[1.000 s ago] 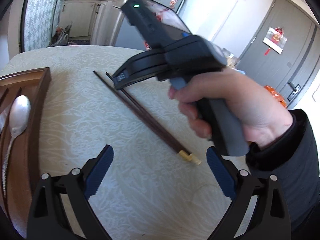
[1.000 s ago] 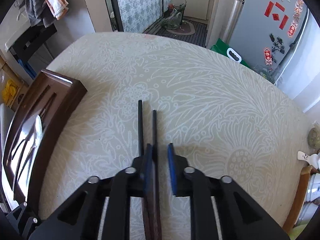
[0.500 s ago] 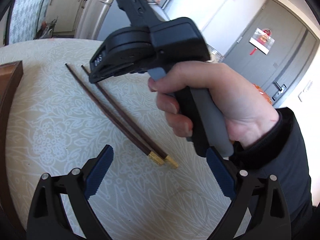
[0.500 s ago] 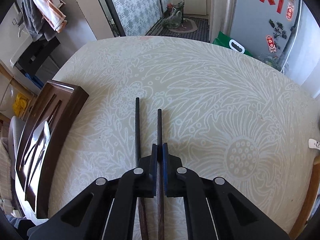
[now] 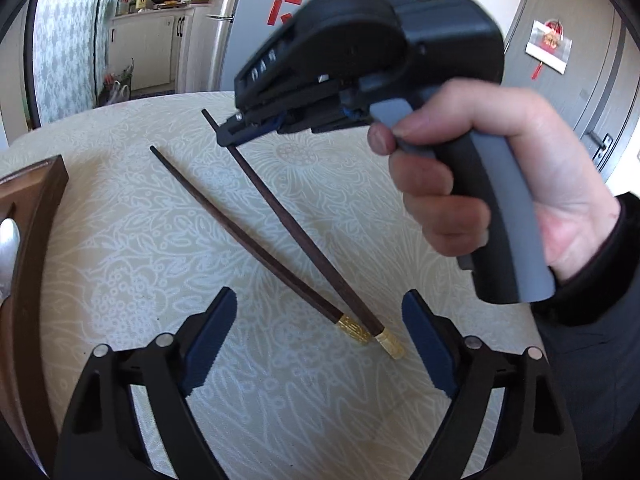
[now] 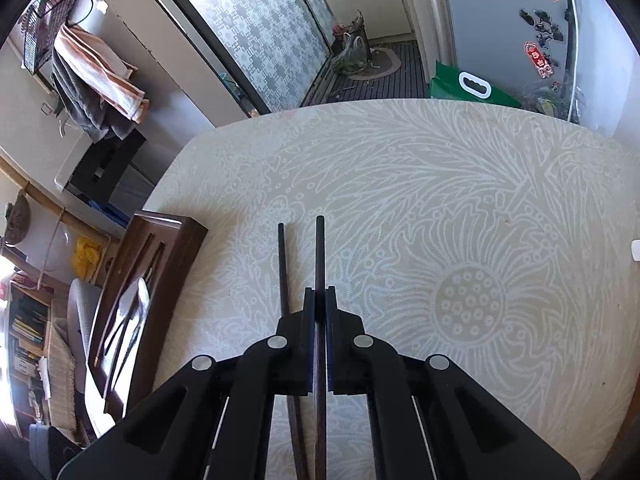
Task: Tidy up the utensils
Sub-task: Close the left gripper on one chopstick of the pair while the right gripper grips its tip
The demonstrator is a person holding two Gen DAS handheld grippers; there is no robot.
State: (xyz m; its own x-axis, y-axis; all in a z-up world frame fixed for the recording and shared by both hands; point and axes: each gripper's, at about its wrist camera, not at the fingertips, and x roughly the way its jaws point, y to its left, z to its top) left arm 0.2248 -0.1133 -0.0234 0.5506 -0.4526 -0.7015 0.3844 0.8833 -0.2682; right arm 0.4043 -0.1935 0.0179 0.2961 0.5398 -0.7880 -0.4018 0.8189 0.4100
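Two dark wooden chopsticks with gold caps are on the patterned tablecloth. My right gripper [image 6: 319, 300] is shut on one chopstick [image 6: 319, 248] near its thin end and lifts that end; in the left wrist view the right gripper [image 5: 240, 130] holds this chopstick [image 5: 304, 240] tilted, its gold cap still near the cloth. The other chopstick [image 5: 240, 232] lies flat beside it, also in the right wrist view [image 6: 283, 264]. My left gripper [image 5: 318, 344] is open and empty, just in front of the gold caps.
A dark wooden utensil tray [image 6: 168, 264] sits at the table's left edge, with a metal spoon [image 5: 6, 240] in it; the tray also shows in the left wrist view [image 5: 36, 216]. The tablecloth [image 6: 460, 208] stretches right and back. A fridge and kitchen lie beyond.
My right gripper closed on one chopstick and raised its thin end off the cloth, so the two chopsticks now spread apart. The left gripper stayed open.
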